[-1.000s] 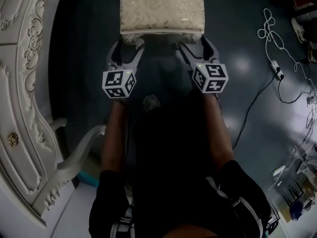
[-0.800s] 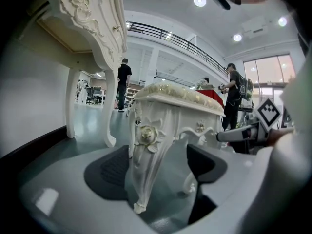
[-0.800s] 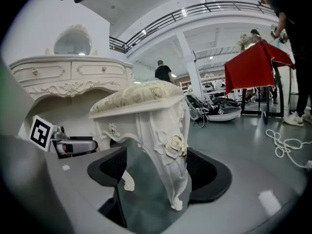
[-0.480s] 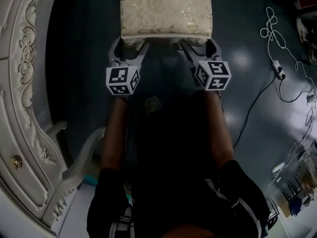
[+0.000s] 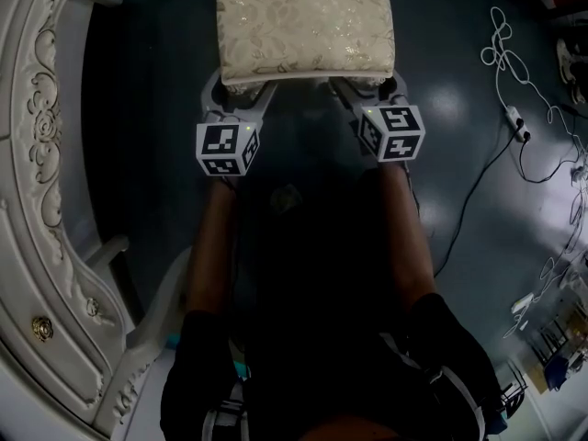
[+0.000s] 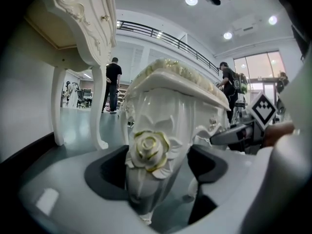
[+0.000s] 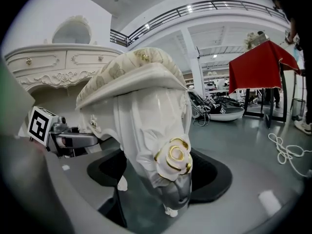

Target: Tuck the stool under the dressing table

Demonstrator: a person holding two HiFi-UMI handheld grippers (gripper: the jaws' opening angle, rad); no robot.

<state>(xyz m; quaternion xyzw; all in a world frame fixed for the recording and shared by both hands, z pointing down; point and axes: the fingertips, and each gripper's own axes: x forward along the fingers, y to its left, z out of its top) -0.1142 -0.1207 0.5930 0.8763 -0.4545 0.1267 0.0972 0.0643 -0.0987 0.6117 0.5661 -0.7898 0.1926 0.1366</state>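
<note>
The stool [image 5: 306, 21], white with a cream brocade cushion, stands at the top centre of the head view. My left gripper [image 5: 237, 95] is shut on its near left leg and my right gripper [image 5: 367, 88] on its near right leg. In the left gripper view the carved leg with a gold-edged rose [image 6: 148, 150] sits between the dark pads. In the right gripper view the other leg's rose [image 7: 171, 161] sits between the pads in the same way. The ornate white dressing table [image 5: 37, 154] runs down the left side, with the dark space under it beside the stool.
A curved leg of the dressing table [image 5: 147, 320] reaches toward my left arm. Cables and a power strip [image 5: 514, 127] lie on the floor to the right. A red-draped table [image 7: 258, 65] stands farther off, and people [image 6: 113, 84] stand in the background.
The stool and both grippers have moved forward together along the dressing table. The table's drawer knob and curved leg have slid down the view. Both grips are unchanged.
</note>
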